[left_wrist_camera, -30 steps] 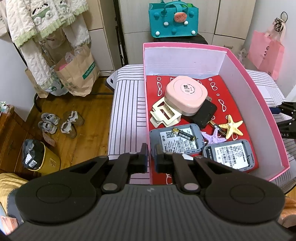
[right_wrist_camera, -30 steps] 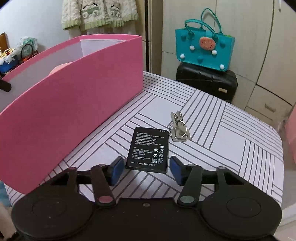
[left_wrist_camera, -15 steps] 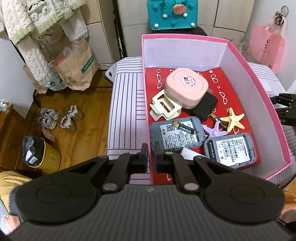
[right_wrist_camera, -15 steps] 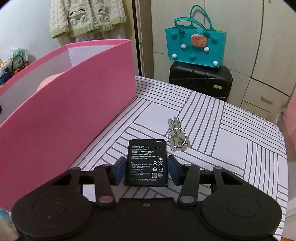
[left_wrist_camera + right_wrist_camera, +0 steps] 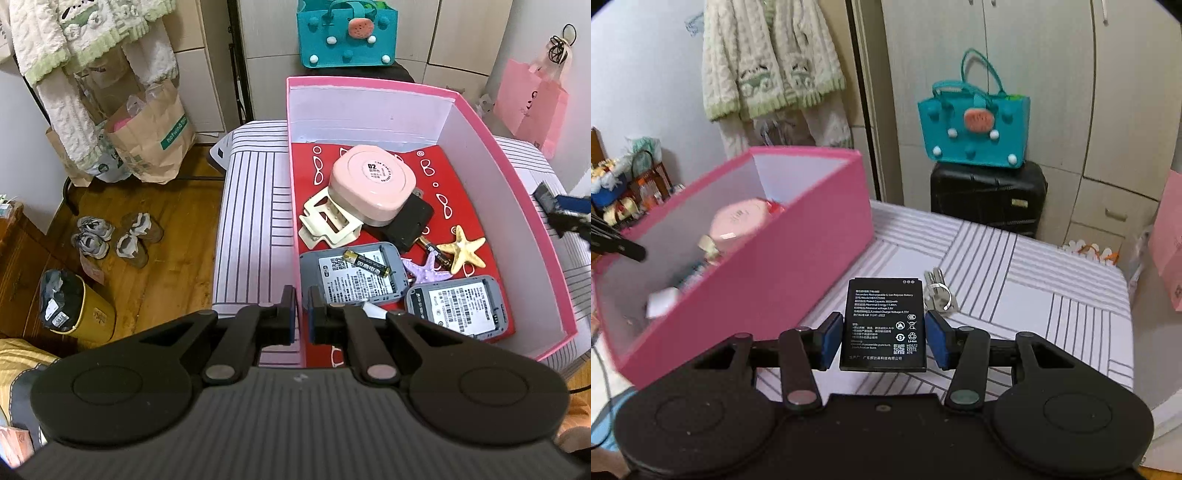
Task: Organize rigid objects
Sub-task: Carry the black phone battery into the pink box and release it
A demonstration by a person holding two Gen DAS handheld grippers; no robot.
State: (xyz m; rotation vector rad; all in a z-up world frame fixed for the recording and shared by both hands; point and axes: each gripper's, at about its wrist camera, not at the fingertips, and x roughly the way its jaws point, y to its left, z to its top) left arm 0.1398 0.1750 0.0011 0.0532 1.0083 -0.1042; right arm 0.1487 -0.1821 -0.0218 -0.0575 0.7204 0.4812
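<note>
My right gripper (image 5: 882,339) is shut on a flat black battery (image 5: 882,321) and holds it lifted above the striped table (image 5: 1034,295), right of the pink box (image 5: 768,273). A bunch of keys (image 5: 938,291) lies on the table behind it. My left gripper (image 5: 302,314) is nearly shut, its fingers straddling the box's near-left wall (image 5: 295,236). The box holds a pink round case (image 5: 373,184), a cream clip (image 5: 328,221), two grey devices (image 5: 358,277), an AA battery (image 5: 365,262) and two starfish (image 5: 461,249).
A teal bag (image 5: 975,125) sits on a black suitcase (image 5: 988,195) behind the table. Paper bags (image 5: 147,140), shoes (image 5: 114,236) and a yellow bin (image 5: 74,306) stand on the wooden floor to the left. A pink bag (image 5: 532,103) hangs at right.
My right gripper closed on the black battery and lifted it off the table, rising so the box's inside shows. The left gripper stayed on the box wall.
</note>
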